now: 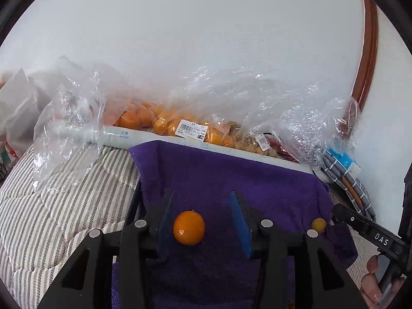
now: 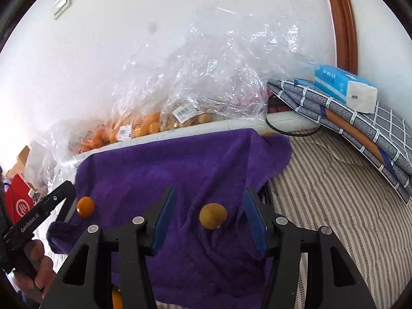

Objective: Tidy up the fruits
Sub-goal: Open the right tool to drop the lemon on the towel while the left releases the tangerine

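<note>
Left wrist view: left gripper (image 1: 203, 221) has its fingers (image 1: 240, 221) spread wide over a purple towel (image 1: 219, 175). An orange fruit (image 1: 188, 228) lies on the towel between them, nearer the 9 o'clock finger; no contact visible on either side. A smaller yellow fruit (image 1: 318, 224) sits at 3 o'clock on the towel's edge, just beside the tip of the right gripper (image 1: 342, 212).

Right wrist view: right gripper (image 2: 209, 216), fingers (image 2: 253, 221) also wide apart. The yellow fruit (image 2: 213, 215) rests on the purple towel (image 2: 180, 164) between them, clear of both pads. The orange fruit (image 2: 85, 206) is at 9 o'clock, next to the left gripper (image 2: 65, 193).

Background, 12 o'clock in both views: clear plastic bags (image 1: 195, 126) of orange and yellowish fruit with barcode labels, set against a white wall (image 1: 206, 38). Striped bedding (image 2: 334, 200) lies under the towel. At 2 o'clock in the right view, a blue tissue pack (image 2: 342, 87) sits on folded plaid fabric (image 2: 360, 134).
</note>
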`<state>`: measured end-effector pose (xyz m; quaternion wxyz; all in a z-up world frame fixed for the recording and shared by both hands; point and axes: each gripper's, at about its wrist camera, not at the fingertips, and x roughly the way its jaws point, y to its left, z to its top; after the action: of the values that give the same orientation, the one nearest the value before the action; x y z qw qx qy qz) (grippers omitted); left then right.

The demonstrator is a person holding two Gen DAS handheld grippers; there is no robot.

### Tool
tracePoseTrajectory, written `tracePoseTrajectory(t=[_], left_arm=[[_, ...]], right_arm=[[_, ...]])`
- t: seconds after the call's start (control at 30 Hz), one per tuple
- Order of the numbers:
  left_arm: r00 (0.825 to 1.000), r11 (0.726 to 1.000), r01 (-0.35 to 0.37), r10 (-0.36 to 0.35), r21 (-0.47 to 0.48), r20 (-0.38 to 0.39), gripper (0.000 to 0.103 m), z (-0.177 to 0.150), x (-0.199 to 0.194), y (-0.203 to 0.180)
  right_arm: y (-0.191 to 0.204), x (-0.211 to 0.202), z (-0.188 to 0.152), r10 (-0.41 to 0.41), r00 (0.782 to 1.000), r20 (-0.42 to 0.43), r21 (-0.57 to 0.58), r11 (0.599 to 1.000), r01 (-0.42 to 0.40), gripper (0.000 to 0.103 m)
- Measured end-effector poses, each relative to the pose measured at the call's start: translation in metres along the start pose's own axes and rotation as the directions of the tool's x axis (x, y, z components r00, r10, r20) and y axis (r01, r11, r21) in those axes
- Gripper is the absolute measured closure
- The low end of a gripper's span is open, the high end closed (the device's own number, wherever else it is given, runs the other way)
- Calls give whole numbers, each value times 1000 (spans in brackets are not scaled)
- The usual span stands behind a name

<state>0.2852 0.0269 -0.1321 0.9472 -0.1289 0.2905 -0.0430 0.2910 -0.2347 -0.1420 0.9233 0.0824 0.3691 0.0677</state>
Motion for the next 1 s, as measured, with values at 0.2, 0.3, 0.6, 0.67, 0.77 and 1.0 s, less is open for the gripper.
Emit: tracePoseTrajectory(t=[0.2, 0.3, 0.6, 0.67, 0.77, 1.0], left_arm=[[1000, 999, -19, 19, 26, 16, 61, -1, -8, -2], [1000, 1000, -15, 14, 14, 20, 61, 0, -11, -1], [999, 1000, 7, -5, -28, 37, 61, -23, -41, 9], [999, 999, -8, 9, -32, 36, 59, -31, -52, 15], [998, 997, -54, 55, -47, 26, 51, -42, -65, 28], [994, 989, -109, 106, -101, -31, 51, -64, -95, 60]], right_arm=[[12, -20, 3, -20, 1000, 6, -33, 999, 21, 55], [15, -38, -4, -31, 999, 7, -49, 998, 31, 55], [18, -92, -48, -75, 997, -7, -71, 995, 74, 55], [16, -100, -59, -68, 998, -14, -57, 996, 67, 55], [17, -104, -73, -61, 997, -37, -43, 997, 59, 55], [35, -101, -108, -21, 996, -92, -75, 997, 14, 60]])
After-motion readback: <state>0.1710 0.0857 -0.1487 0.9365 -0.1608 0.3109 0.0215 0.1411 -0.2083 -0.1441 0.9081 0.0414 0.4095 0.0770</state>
